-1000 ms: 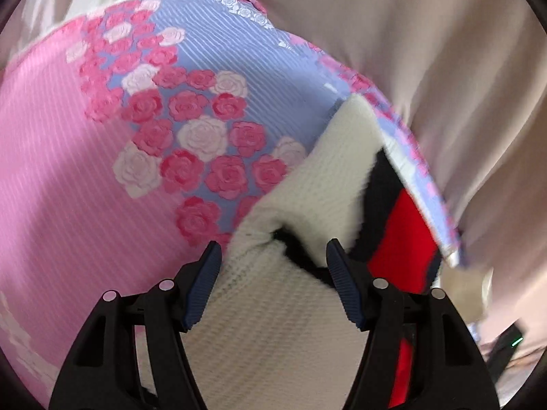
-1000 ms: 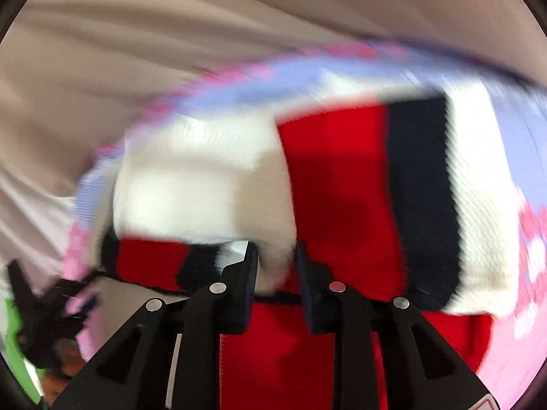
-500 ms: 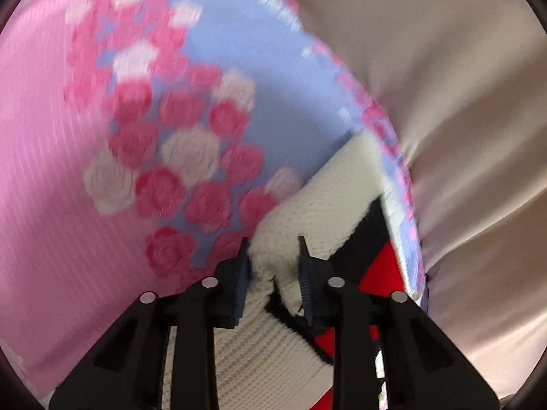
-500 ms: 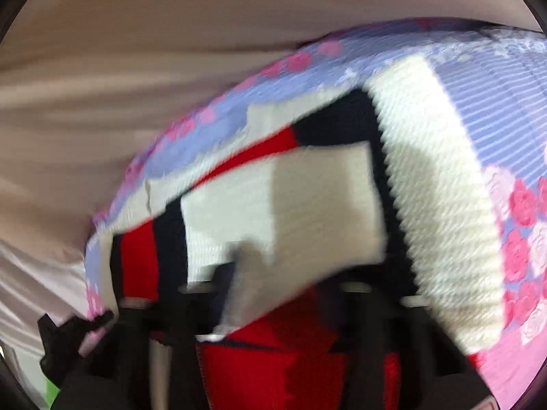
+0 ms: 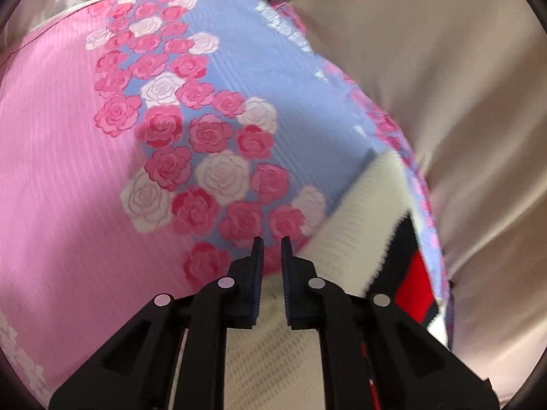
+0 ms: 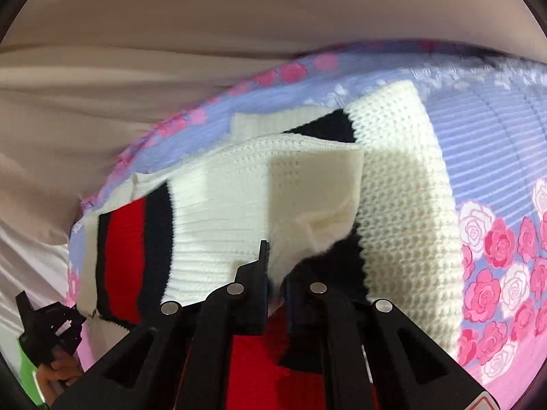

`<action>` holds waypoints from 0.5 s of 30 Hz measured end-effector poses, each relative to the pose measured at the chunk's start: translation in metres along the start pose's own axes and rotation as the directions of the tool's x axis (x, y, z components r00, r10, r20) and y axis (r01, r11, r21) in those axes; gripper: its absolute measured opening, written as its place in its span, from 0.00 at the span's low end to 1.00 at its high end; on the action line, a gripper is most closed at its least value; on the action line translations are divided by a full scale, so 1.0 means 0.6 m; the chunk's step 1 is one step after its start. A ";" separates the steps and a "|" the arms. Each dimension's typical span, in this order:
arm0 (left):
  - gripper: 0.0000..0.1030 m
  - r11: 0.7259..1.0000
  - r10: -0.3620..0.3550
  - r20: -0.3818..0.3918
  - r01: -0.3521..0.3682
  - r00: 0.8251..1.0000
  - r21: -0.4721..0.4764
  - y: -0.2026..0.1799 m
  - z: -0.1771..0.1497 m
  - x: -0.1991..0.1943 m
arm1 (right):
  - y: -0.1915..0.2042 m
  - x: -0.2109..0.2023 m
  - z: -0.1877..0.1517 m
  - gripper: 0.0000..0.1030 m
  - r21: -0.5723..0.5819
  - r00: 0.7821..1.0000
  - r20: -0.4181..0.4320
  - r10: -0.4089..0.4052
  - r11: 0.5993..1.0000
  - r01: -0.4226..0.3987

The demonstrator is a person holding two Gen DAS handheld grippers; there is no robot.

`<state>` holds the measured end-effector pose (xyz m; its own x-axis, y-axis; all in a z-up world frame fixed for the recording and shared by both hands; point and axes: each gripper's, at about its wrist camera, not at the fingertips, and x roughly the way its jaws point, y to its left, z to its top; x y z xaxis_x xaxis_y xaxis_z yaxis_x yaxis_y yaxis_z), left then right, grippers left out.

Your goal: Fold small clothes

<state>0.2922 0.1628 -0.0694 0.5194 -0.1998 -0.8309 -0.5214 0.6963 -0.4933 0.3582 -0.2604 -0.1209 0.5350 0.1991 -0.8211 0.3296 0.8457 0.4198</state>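
We see a knitted sweater (image 6: 403,212) of thick, ribbed cream yarn with black and red stripes; the weave is coarse and bumpy. It lies on a bedspread (image 5: 85,171) of thin striped cloth, pink on one side and pale blue on the other, printed with pink and white roses. Around the bedspread hangs a smooth beige fabric (image 5: 461,85) with soft folds, at 12 to 3 o'clock in the left view.

In the right view the right tongs (image 6: 275,266) are nearly closed on a fold of the sweater, and the cream flap rises from the tips toward 12 o'clock. At 8 o'clock a red and black striped part lies flat.

In the left view the left tongs (image 5: 271,244) are almost closed, with a narrow gap at the tips; the cream knit passes under and between the fingers, but we cannot tell if they pinch it. The sweater stretches from there toward 3 o'clock.
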 end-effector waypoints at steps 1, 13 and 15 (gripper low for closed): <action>0.12 1.000 -0.027 -0.009 0.027 1.000 0.000 -0.004 -0.006 -0.010 | 0.009 -0.004 0.001 0.08 -0.028 1.000 0.009 -0.007 1.000 0.007; 0.15 0.993 -0.116 -0.063 0.114 0.991 -0.035 -0.061 -0.013 0.034 | 0.021 -0.021 -0.005 0.09 -0.007 1.000 0.011 0.014 1.000 -0.013; 0.10 0.989 -0.145 -0.007 0.145 0.989 -0.025 -0.070 0.015 0.012 | 0.032 -0.051 0.001 0.09 -0.032 0.998 0.043 0.049 0.998 -0.047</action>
<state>0.3240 0.1386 -0.0526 0.5847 -0.3036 -0.7523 -0.4571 0.6428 -0.6147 0.3486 -0.2503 -0.0873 0.5836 0.2183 -0.7822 0.2786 0.8509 0.4454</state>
